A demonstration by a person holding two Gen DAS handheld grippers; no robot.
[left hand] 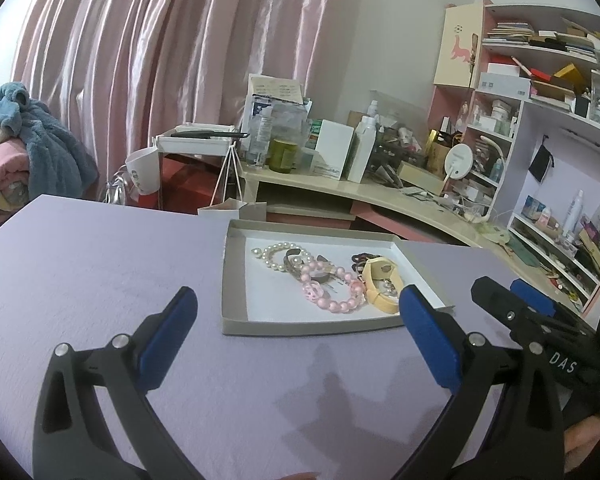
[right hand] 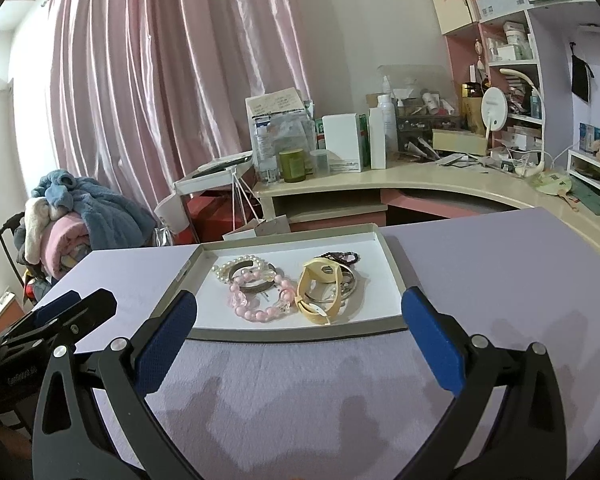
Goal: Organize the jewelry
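Both tools, left point(left hand: 298, 312) and right point(right hand: 299, 312), gape empty; bracelets point(right hand: 260, 292) heaped in tray point(right hand: 396, 280) ahead. Pinch one strand, not the tangle.

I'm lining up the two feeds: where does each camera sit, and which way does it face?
Left wrist: on the left tool, facing the jewelry tray from its left; the right tool shows at right.
Right wrist: on the right tool, facing the tray squarely; the left tool shows at left.
Shared: tray, pink bead bracelet, desk.
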